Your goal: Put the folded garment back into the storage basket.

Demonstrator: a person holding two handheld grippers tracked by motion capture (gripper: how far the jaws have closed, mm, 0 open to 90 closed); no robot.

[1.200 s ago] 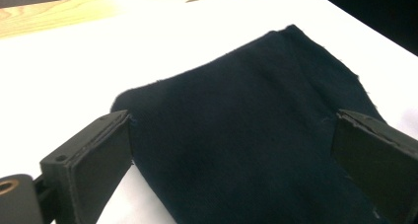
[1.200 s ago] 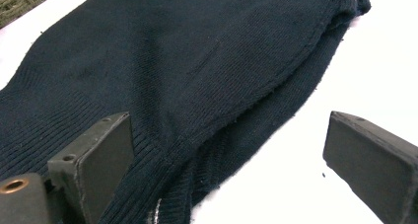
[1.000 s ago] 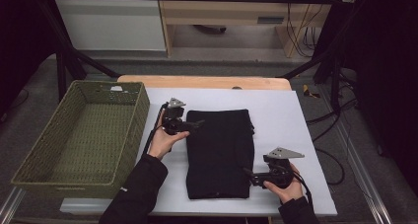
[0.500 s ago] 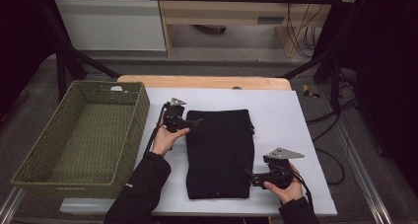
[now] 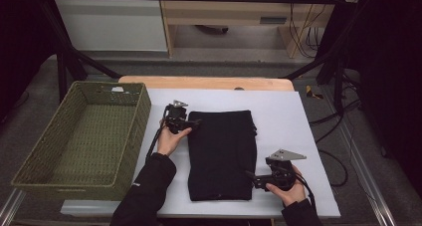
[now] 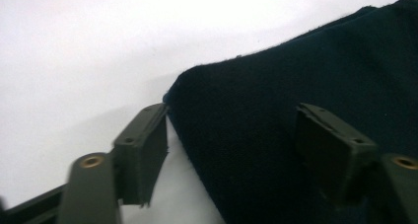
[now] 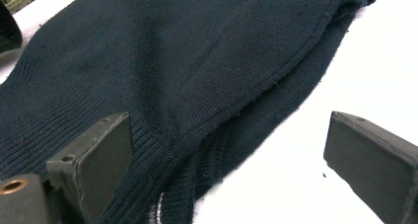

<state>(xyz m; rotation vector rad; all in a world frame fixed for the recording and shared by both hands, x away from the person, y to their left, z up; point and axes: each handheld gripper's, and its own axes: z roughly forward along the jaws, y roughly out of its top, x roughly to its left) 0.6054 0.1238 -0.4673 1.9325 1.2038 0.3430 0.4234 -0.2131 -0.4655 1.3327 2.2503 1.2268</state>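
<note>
White table (image 5: 308, 136) spread across the middle of the high view, wooden edge showing at its far side. To its left, a green woven basket (image 5: 45, 151), standing just beside the table's edge. On the table, near its middle, a dark knitted garment (image 5: 221, 156), folded into a long flat rectangle, ribbed hem toward the near edge. At the garment's far left corner, left tongs (image 6: 236, 140), held low in a hand (image 5: 170, 140): jaws part-way apart and just been closing, one jaw on the white table beside the fabric edge, the other over the knit, corner of the garment between them but not yet pinched. At the garment's near right edge, right tongs (image 7: 226, 160), gripped in the other hand (image 5: 288, 188): jaws wide, one over the ribbed hem, one over bare table, fabric edge lying between, nothing clamped.
</note>
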